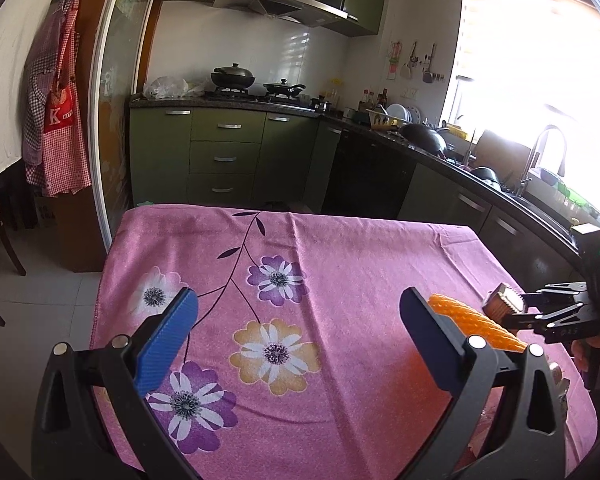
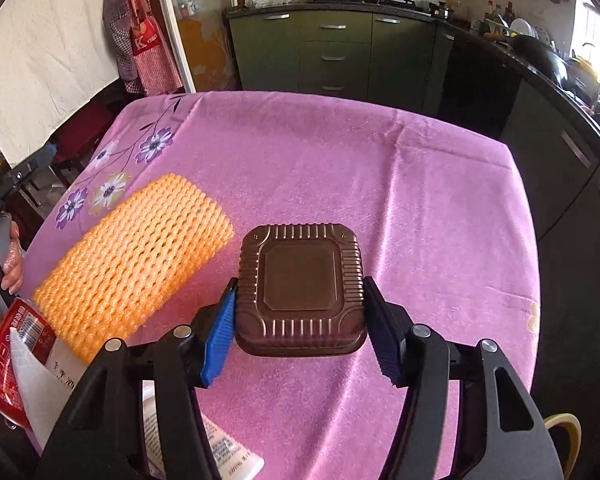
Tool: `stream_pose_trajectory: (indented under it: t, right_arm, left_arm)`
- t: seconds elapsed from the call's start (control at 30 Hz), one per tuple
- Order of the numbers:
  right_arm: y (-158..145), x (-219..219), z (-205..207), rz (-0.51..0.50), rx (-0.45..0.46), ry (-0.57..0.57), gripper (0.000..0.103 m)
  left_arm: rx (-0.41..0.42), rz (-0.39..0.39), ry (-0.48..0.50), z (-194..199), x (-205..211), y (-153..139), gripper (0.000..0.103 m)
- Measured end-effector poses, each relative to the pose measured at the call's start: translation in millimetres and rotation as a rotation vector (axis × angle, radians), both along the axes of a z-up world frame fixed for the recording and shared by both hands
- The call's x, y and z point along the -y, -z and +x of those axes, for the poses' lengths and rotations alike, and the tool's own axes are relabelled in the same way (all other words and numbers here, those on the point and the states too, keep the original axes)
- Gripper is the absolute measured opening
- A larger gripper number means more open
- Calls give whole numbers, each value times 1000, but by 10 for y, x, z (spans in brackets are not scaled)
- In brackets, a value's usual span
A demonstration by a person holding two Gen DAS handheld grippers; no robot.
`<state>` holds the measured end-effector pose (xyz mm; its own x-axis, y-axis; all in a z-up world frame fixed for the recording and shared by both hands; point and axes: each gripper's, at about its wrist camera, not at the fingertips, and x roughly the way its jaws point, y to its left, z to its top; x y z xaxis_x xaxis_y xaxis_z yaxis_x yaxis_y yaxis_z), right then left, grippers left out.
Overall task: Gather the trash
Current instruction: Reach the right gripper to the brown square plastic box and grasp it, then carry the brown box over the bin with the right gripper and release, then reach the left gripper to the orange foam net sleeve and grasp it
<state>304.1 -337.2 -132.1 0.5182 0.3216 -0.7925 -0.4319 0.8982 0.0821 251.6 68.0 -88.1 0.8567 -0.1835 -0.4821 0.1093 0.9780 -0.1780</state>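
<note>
While the left gripper [image 1: 298,320] hung above the pink tablecloth [image 1: 360,248] with its jaws spread wide and empty, the right gripper [image 2: 298,316] reached forward low over the table. Its jaws pressed both sides of a brown tray [image 2: 300,280]. An orange foam net [image 2: 136,256] lay just left of it.

Window [image 1: 540,60] glare blown out; fisheye edges warped, dark.
</note>
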Motion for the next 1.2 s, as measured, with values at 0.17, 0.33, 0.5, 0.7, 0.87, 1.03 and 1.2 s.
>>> stream_pose_trajectory:
  t: [0.17,0.33,0.5,0.7,0.87,1.03,1.2]
  right_arm:
    - [-318,498,-399,55,62,95,59]
    - [-480,1207,-974,76,92,236,59]
    - [-428,1948,-1548,18,91,431,59]
    - [-87,2711,-1909,-37,22,650,60]
    - [266,3054,-1815,-82,-41,744,61]
    - [295,3184,-1855,-30,-25,801,68]
    - [142,2999,-2028,-15,20,788,70]
  left_arm:
    - [1,27,3,-2,39,16,96]
    - [-2,33,11,1,57,29,96]
    - [-3,36,10,-1,68,30,96]
    - [-4,36,10,-3,74,40,96]
    - [-9,43,8,1,80,54,96]
    - [-9,36,8,-4,59,54,96]
    - [-21,16,41,-6,85,47,96]
